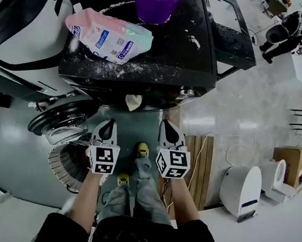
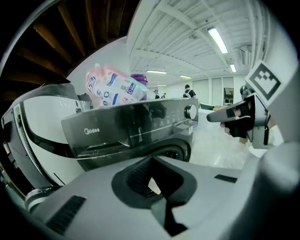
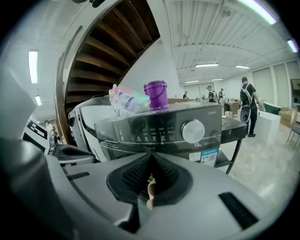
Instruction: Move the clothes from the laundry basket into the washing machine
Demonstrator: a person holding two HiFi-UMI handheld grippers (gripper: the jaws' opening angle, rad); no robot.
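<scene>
Arms outstretched, my closed, empty left gripper point(image 1: 107, 125) and right gripper point(image 1: 170, 127) face the dark grey washing machine point(image 1: 169, 50); only the head view shows the pale ribbed basket point(image 1: 67, 164) before it.

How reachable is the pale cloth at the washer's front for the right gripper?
Probably yes: the pale cloth hangs ahead of the right gripper, nothing between; its shut jaws must open first.

White left tongs point(image 1: 108, 123), jeans point(image 1: 143, 195), yellow shoes point(image 1: 143, 149)
</scene>
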